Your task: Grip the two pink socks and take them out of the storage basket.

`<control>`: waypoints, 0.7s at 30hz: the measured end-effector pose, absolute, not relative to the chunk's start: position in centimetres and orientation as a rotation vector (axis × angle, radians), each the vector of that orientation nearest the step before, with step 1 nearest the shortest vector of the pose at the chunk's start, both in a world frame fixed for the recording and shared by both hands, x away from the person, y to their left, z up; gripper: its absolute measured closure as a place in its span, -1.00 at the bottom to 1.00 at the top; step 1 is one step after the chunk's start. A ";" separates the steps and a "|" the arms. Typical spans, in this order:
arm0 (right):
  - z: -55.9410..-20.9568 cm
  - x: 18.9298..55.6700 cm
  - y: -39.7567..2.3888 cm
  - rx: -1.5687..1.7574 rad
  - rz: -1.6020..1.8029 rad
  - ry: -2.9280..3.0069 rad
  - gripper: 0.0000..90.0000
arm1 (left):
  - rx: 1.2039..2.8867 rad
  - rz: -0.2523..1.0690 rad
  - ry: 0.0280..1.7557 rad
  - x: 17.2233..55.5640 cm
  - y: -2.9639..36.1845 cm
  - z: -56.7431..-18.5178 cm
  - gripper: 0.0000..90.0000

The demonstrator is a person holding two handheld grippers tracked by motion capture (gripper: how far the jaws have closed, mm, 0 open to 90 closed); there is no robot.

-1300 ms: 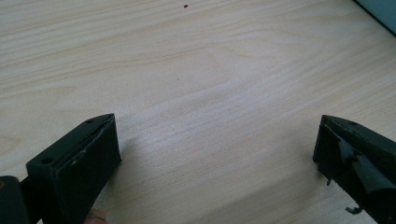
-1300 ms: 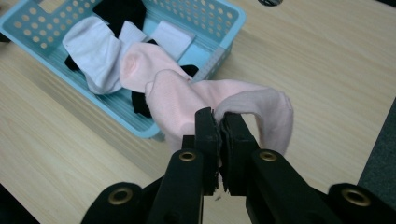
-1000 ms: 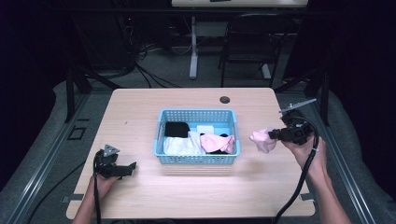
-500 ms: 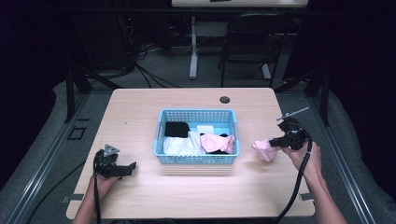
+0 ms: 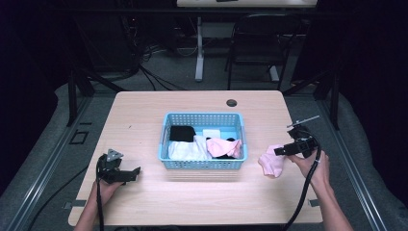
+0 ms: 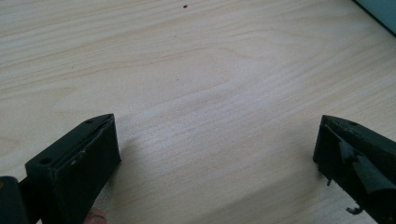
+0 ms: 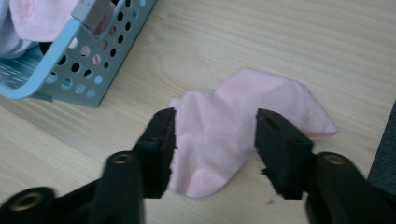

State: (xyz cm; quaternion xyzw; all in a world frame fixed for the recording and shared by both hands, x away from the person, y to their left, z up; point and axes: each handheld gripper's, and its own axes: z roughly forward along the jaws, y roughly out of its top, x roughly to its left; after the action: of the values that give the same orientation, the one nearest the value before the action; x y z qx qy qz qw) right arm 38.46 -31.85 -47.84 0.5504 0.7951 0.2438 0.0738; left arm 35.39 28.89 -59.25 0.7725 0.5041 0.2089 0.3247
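Note:
A pink sock [image 5: 271, 164] [image 7: 233, 135] lies flat on the wooden table, right of the blue basket [image 5: 166, 137] [image 7: 65, 77]. My right gripper [image 5: 280, 150] [image 7: 215, 135] hovers just over the sock, its jaws open on either side of it. The basket holds a black cloth [image 5: 181, 133], white cloth [image 5: 184, 151] and another pink piece [image 5: 222, 147]. My left gripper [image 5: 131, 172] [image 6: 215, 149] rests at the table's front left, open, with bare wood between its jaws.
A dark round grommet [image 5: 231, 102] sits near the table's [image 5: 144, 115] far edge. Chairs and cables stand on the floor beyond the table. A dark object [image 7: 385, 163] shows at the right edge of the right gripper view.
My right gripper came down from above the table with the pink sock, laid it on the wood beside the basket and opened. The left gripper has stayed still.

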 end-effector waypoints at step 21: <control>-44.0 37.2 -30.1 1.496 0.820 2.397 -1.00 | 2.022 0.553 1.325 35.3 28.9 -59.3 -0.99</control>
State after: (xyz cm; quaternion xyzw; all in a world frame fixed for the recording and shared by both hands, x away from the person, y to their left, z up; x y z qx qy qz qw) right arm 37.21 -30.06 -44.02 0.5060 0.8106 0.2772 0.0998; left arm 35.34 28.86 -59.27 0.7711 0.5055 0.2110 0.3247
